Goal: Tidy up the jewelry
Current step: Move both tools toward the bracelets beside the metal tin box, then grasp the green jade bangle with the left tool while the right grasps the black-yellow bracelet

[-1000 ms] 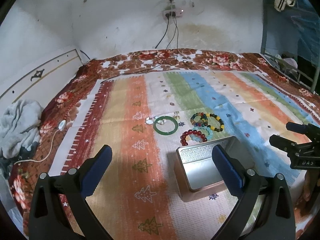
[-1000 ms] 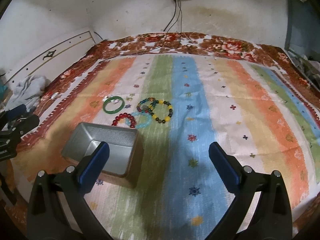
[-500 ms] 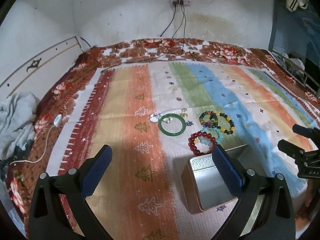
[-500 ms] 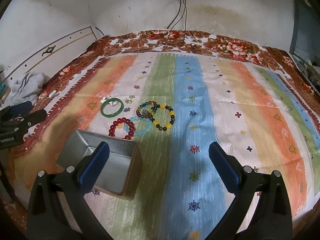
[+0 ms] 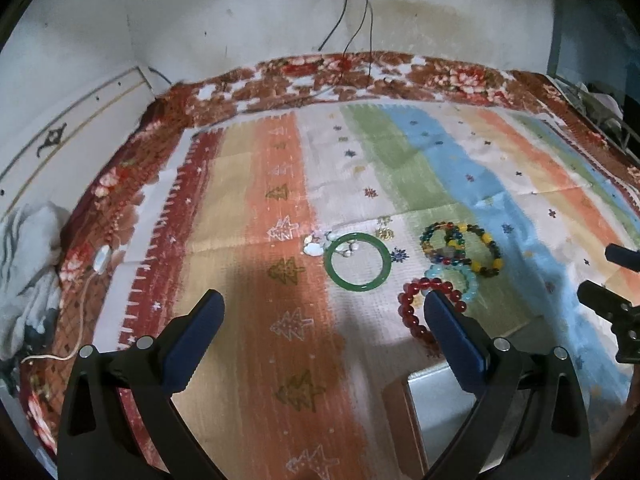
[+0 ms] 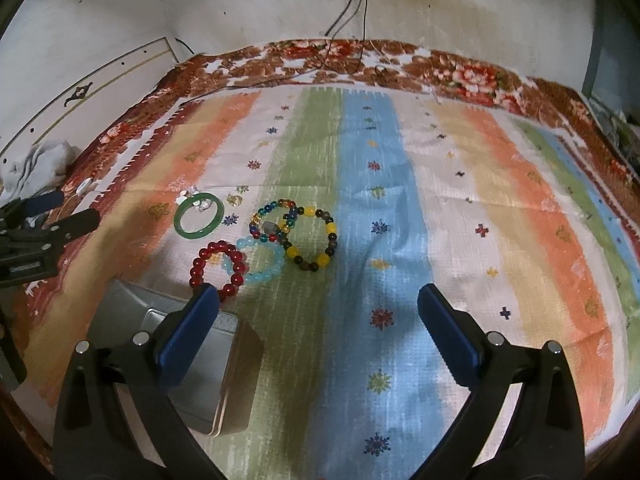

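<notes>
Lying on the bed, left to right: green ring (image 5: 356, 262), red beads (image 5: 416, 312), mixed beads (image 5: 460, 248). Sitting just ahead of left tool (image 5: 320, 328), spread wide, empty. Right tool (image 6: 318, 320) also gaping, nearer the beads. Tin (image 6: 132, 316) waiting close below.

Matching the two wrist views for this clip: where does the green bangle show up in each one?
Left wrist view: the green bangle lies just right of centre on the striped cloth, beyond the open left gripper.
Right wrist view: it lies at left of centre, far beyond the left finger of the open right gripper.
Shared landmark: the red bead bracelet, between bangle and metal tin.
</notes>
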{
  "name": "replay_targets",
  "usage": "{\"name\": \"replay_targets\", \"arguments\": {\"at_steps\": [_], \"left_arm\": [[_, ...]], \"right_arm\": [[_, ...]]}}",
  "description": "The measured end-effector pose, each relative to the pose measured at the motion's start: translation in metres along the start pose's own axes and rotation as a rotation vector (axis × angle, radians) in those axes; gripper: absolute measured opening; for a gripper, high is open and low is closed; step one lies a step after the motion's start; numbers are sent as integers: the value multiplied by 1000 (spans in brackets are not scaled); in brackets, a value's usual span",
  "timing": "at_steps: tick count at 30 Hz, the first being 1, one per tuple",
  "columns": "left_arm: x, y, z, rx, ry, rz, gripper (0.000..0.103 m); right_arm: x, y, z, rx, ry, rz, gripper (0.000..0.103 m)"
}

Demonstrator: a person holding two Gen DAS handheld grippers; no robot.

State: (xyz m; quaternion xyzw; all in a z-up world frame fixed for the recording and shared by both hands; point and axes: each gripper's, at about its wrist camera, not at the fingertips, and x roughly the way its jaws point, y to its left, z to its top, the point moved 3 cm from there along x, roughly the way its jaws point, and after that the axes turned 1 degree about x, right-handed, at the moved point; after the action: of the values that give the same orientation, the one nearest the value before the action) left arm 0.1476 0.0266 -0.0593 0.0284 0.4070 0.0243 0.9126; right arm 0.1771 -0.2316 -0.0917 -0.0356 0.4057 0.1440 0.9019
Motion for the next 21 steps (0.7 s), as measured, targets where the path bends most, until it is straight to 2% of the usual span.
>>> {"name": "replay_targets", "arguments": {"at_steps": [11, 21], "left_arm": [[31, -4, 13, 32, 39, -12, 98], [79, 4, 14, 39, 123, 11, 98]], "right_arm": [[34, -5, 18, -14, 43, -26, 98], [70, -7, 29, -24, 110, -15, 98]]}}
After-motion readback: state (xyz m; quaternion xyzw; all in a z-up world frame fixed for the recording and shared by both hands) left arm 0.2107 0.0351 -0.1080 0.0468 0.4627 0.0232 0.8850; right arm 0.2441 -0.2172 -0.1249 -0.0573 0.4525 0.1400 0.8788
